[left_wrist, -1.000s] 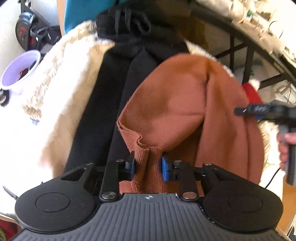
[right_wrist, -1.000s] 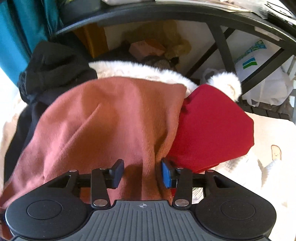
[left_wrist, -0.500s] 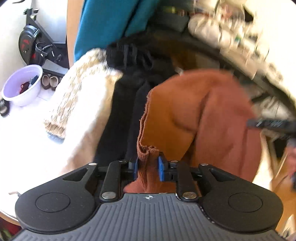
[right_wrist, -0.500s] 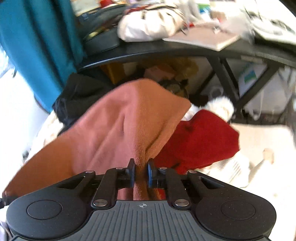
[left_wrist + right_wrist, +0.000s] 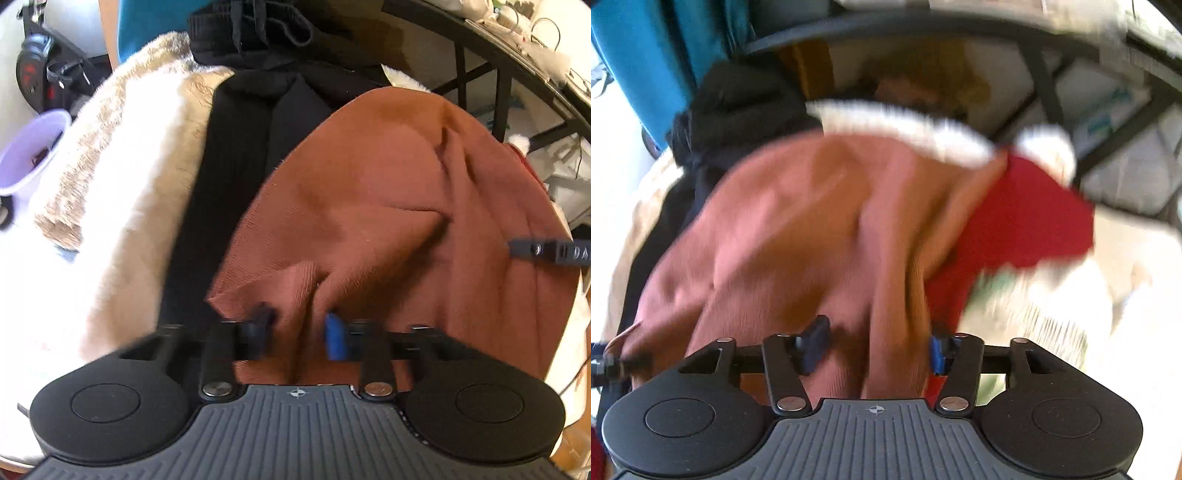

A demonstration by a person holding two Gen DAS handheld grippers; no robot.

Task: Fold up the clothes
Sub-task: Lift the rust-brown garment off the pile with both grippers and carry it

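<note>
on top of the fluffy cream blanket lies the rust-brown garment, over black trousers, a red cloth just beside it. it seems a fold was just laid. the right gripper is opening, cloth loose between. the left gripper is closing around a ridge, pads apart. next: regrip an edge.

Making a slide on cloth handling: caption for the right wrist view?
Right gripper opening astride a ridge of rust-brown knit garment, beside a red garment.
</note>
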